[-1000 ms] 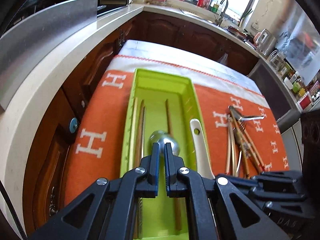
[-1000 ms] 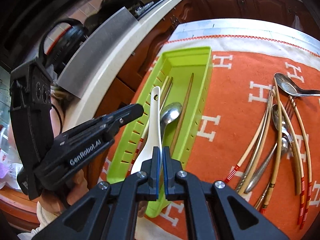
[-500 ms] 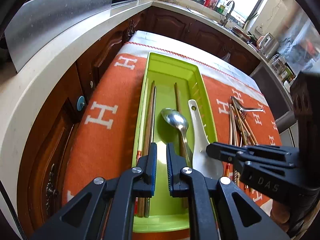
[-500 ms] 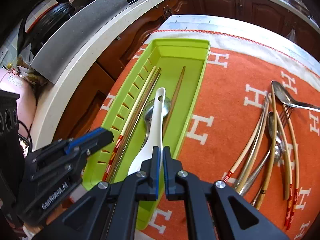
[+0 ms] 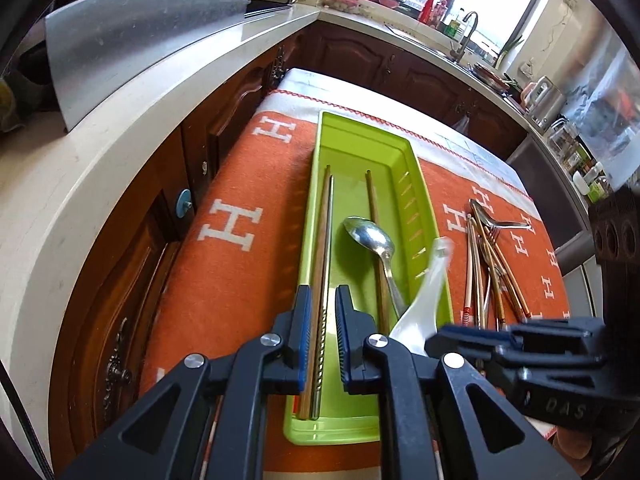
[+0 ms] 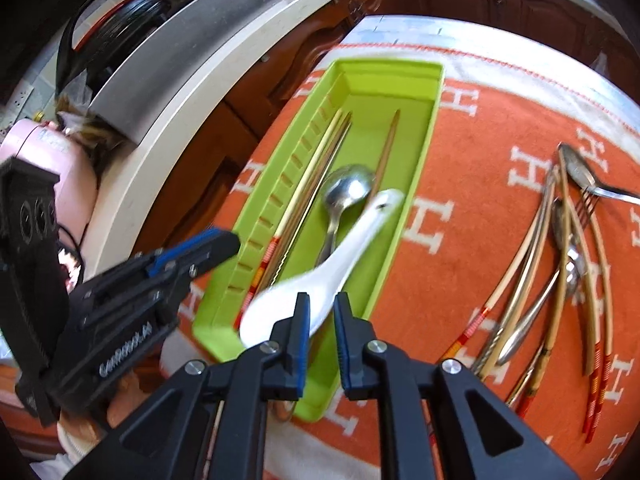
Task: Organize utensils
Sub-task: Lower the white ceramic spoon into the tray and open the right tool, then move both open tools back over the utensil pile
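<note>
Both grippers point steeply downward side by side, the left gripper with its jaws a narrow gap apart and nothing pinched, the right gripper with its jaws opening, gripping nothing.

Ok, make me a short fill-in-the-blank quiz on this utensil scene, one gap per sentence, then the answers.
1. The metal spoon lies inside the ____ tray.
2. The cloth under the tray is mostly ____ with white H letters.
3. The white ceramic spoon is blurred, its handle tilted across the tray toward the ____ hand-held gripper's side.
4. The loose pile of chopsticks, spoons and a fork lies ____ the tray.

Answers: green; orange; right; outside
</note>
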